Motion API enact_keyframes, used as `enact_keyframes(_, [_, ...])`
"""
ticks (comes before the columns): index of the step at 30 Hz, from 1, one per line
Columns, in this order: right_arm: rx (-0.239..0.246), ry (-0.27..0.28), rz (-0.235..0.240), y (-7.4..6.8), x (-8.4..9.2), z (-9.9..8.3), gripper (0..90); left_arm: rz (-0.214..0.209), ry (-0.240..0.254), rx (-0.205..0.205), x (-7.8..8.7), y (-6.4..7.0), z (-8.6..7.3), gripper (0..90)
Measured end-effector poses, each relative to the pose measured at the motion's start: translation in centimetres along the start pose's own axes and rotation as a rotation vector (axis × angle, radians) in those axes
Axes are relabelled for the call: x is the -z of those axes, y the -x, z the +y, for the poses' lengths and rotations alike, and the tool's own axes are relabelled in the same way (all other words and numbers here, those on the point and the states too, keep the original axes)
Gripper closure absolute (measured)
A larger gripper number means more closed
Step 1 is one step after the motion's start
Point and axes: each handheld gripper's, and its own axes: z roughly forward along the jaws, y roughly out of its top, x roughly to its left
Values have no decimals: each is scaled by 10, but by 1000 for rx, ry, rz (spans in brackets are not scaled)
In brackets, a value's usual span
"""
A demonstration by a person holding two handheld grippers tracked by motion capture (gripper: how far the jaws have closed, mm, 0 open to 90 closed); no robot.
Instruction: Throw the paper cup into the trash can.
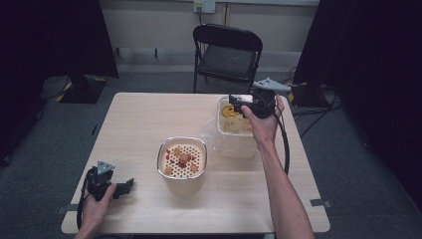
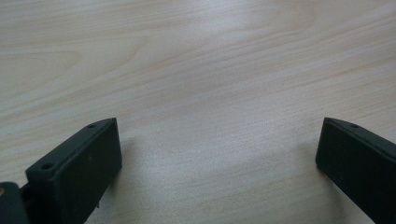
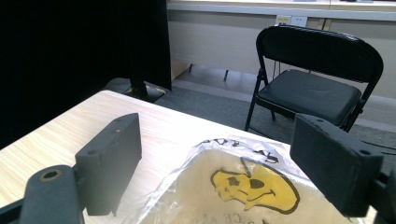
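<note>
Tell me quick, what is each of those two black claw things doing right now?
Left gripper: open, empty, low over the bare light wooden table.
Right gripper: open, holding nothing, above the clear plastic bag with a yellow face print.

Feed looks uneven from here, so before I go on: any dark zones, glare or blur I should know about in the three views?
High view: table evenly lit, both side edges near black, food in the bowl small and soft. Left gripper view: bright patch on the wood, jaws dim but sharp. Right gripper view: left background black, bag slightly soft.
</note>
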Motion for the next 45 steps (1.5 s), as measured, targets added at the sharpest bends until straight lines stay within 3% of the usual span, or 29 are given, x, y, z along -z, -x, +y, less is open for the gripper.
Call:
enact_keyframes(8, [14, -21, 20, -3, 16, -7, 162, -1, 0, 1, 0, 0, 0, 0])
enact_keyframes(12, [70, -51, 14, -10, 32, -12, 168, 0, 0, 1, 0, 0, 0, 0])
enact_keyframes(19, [92, -55, 18, -14, 60, -29, 180, 1, 0, 0, 0, 0, 0, 0])
enact_keyframes(25, [64, -69, 17, -12, 85, -50, 179, 1, 0, 0, 0, 0, 0, 0])
enact_keyframes(35, [34, -92, -8, -14, 119, -102, 166, 0, 0, 0, 0, 0, 0, 0])
enact_keyframes(36, [69, -102, -33, -15, 120, -111, 167, 0, 0, 0, 0, 0, 0, 0])
enact_keyframes(37, [66, -118, -34, -14, 121, -119, 167, 0, 0, 0, 0, 0, 0, 0])
enact_keyframes(39, [24, -138, -14, -12, 121, -132, 166, -1, 0, -2, 0, 0, 0, 0])
enact_keyframes(45, [-8, -245, -8, -14, 113, -181, 150, 0, -1, -6, 0, 0, 0, 0])
